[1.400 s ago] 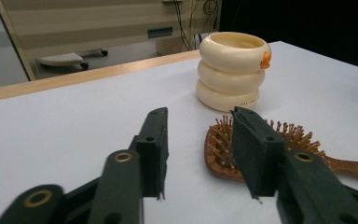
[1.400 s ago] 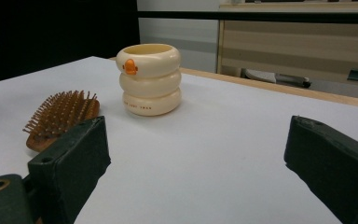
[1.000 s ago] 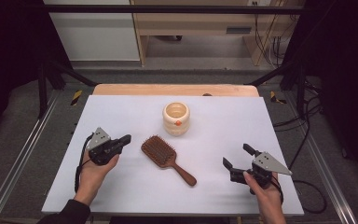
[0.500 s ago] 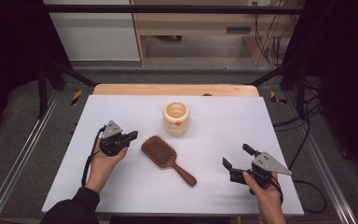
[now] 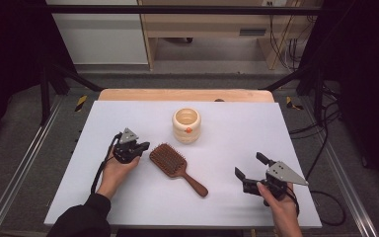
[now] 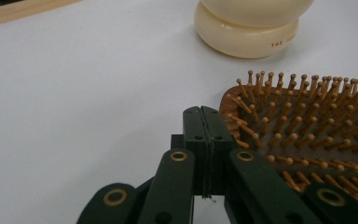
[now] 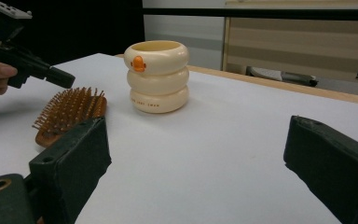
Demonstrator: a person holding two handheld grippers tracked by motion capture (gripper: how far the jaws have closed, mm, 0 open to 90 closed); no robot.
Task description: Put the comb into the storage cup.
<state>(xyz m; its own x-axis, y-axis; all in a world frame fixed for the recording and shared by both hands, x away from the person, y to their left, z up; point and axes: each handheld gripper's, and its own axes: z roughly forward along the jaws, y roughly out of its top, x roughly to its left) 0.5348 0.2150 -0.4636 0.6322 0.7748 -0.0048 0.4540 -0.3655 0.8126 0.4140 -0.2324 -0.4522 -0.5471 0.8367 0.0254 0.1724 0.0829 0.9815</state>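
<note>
A wooden hairbrush (image 5: 175, 167) lies bristles up in the middle of the white table (image 5: 237, 123), its handle pointing toward the near right. Behind it stands a cream ringed cup (image 5: 186, 125) with an orange mark. My left gripper (image 5: 143, 146) hovers just left of the brush head, jaws shut with nothing between them; in the left gripper view its tips (image 6: 203, 122) sit right beside the brush's bristles (image 6: 307, 121). My right gripper (image 5: 249, 166) rests at the near right, open and empty. The right gripper view shows the cup (image 7: 158, 77), the hairbrush (image 7: 70, 112) and the left gripper (image 7: 58, 77).
A wooden strip (image 5: 182, 95) runs along the table's far edge. Metal rails (image 5: 24, 163) flank the table on both sides. Cables (image 5: 325, 148) hang at the right. White surface lies open between the brush and my right gripper.
My left gripper has moved forward and to the right, up to the brush head's left side. The right gripper has stayed put.
</note>
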